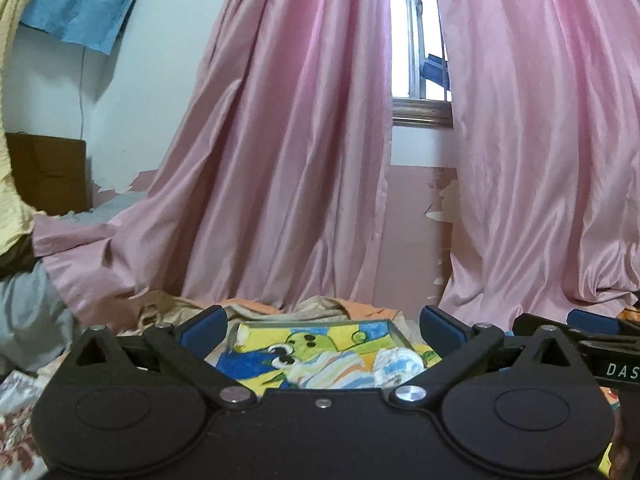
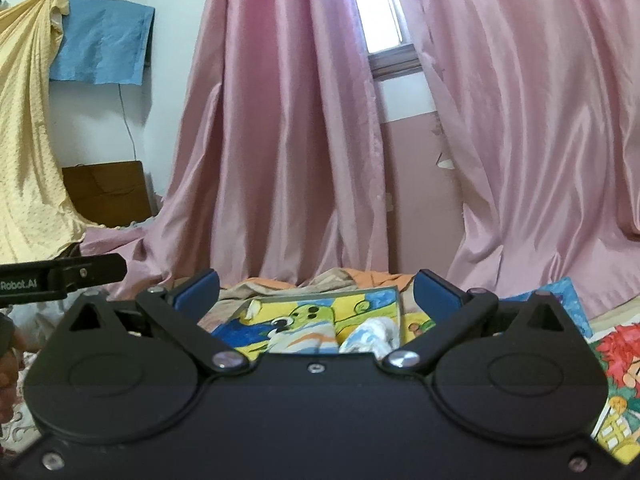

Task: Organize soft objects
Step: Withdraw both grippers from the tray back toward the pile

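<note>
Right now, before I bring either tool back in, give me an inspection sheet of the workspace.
Surface: bed spread with a cartoon sheet.
Job's things: striped cloth and white-blue bundle lying side by side on the sheet.
Clutter: rumpled beige and orange cloth behind them.
Tools: left tool open, nothing between its fingers; right tool open, also empty.
Cables: thin cord hanging down the wall.
Surroundings: pink curtains, window, yellow cloth, blue cloth, brown box.
</note>
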Demonstrator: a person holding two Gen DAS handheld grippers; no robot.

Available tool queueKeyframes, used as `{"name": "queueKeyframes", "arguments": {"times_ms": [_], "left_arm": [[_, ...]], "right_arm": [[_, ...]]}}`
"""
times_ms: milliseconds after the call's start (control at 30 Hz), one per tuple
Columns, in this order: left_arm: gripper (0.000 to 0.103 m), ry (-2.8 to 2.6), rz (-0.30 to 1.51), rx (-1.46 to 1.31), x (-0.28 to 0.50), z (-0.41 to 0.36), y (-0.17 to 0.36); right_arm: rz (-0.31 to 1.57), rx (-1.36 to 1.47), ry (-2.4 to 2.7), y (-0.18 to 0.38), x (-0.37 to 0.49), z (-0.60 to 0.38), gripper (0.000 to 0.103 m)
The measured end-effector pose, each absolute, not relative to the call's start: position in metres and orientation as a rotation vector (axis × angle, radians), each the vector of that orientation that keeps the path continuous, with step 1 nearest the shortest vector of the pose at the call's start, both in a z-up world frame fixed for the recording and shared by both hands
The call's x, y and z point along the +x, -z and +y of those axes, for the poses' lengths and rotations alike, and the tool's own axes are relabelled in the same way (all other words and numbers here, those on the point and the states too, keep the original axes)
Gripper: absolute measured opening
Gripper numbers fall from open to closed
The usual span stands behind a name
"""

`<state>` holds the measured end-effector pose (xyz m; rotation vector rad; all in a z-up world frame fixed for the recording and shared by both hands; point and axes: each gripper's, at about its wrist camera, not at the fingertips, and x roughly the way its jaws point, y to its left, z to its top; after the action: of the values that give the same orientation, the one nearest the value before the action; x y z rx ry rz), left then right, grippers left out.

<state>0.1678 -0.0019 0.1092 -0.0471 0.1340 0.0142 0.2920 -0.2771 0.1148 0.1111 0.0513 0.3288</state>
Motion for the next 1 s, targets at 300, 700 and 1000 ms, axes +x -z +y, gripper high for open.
{"name": "queueKeyframes", "arguments": {"times_ms": [300,700,1000], "left_arm": [[0.102,-0.060,0.155,-0.085,0.113,0.010,-0.088],[0.102,-0.112,0.234,-0.142,0.067,0.023,-0.062],[0.102,-0.114,0.351,-0.205,0.049,0.035,-0.043]], "right_arm": [[0.096,0.066,-0.349,-0.102,0.242,-0.256,0.103],[0.161,0.022,-0.353,-0.079,0.167,-0.247,0.103],[0.246,-0.042,-0.361,-0.055,0.133,-0.231,0.103]]}}
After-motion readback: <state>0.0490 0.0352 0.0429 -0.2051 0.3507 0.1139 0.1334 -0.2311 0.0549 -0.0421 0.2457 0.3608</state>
